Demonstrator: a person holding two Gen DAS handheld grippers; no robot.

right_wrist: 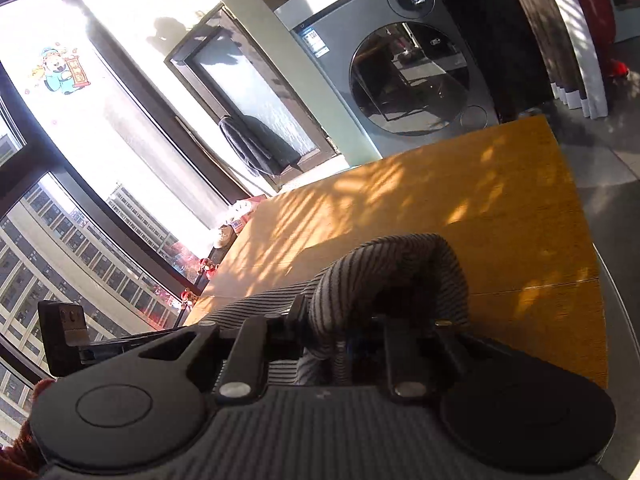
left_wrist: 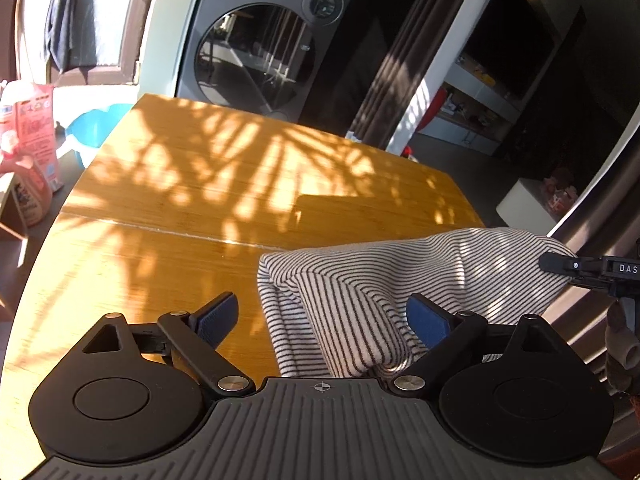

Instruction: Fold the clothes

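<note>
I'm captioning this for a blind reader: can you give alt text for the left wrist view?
The open left gripper straddles a striped garment lying on a sunlit wooden table. The right gripper pinches the cloth's far right edge; a washing machine stands behind.

Soft striped knit cloth garment (left_wrist: 400,280) on smooth satin wood-grain table (left_wrist: 180,208); matt black plastic left tool (left_wrist: 320,324).

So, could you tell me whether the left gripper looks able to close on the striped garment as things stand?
Probably yes. The left gripper is open, and a fold of the striped garment already lies between its fingers with nothing blocking. The right gripper holds another part.
</note>
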